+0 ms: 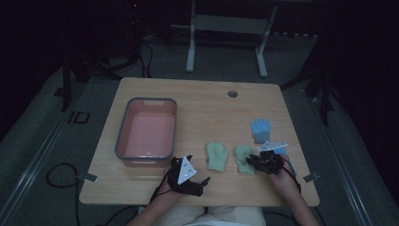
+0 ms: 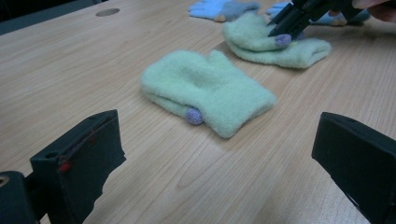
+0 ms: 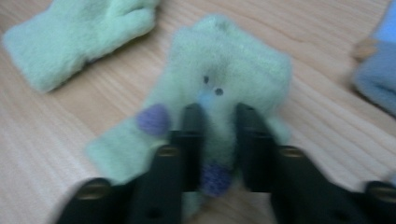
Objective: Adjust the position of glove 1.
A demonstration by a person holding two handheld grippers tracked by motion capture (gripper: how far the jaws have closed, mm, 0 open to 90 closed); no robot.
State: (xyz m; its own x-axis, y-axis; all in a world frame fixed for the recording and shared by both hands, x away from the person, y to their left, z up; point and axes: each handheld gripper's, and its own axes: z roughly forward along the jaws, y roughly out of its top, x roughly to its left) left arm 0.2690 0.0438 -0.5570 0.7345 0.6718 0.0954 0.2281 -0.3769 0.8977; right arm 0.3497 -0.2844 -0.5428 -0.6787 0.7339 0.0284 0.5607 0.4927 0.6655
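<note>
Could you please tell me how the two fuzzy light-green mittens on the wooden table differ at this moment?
The left fuzzy light-green mitten lies flat and untouched, while the right fuzzy light-green mitten is pinched by the right gripper, its fabric bunched between the jaws. The left mitten lies in front of the open left gripper. Both share the same pale green fleece with small purple dots.

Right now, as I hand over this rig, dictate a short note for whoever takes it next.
Right gripper: jaws closed on the right green mitten, which lies on the table.
Left gripper: jaws open, holding nothing, facing the left green mitten.
Blue gloves lie beyond the right gripper.
Pink bin holds nothing so far.
Done: one mitten gripped.
Left: probably all gloves into the bin.
</note>
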